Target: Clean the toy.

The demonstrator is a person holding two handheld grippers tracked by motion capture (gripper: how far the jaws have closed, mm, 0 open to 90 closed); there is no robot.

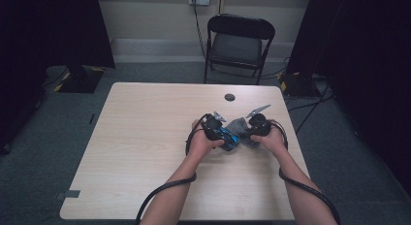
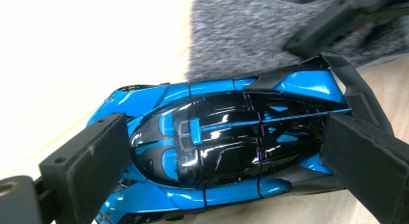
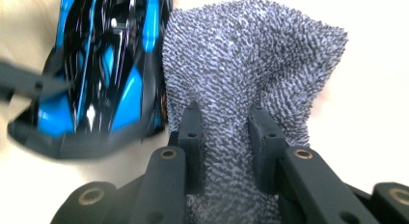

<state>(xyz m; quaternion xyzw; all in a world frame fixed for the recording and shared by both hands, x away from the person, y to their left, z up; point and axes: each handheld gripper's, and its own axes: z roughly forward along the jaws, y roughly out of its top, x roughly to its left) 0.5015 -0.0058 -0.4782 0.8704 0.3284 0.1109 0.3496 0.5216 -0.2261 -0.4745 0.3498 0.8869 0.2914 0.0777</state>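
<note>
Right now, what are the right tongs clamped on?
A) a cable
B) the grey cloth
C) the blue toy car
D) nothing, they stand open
B: in the right gripper view the right tongs pinch a bunched fold of the grey cloth, while the car lies beside it, set between the left tongs.

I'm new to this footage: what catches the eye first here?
A glossy blue and black toy car, right of the table's middle, sits between the left gripper's jaws. Beside it, the right gripper pinches a nubbly grey cloth that bunches up against the car's side.
</note>
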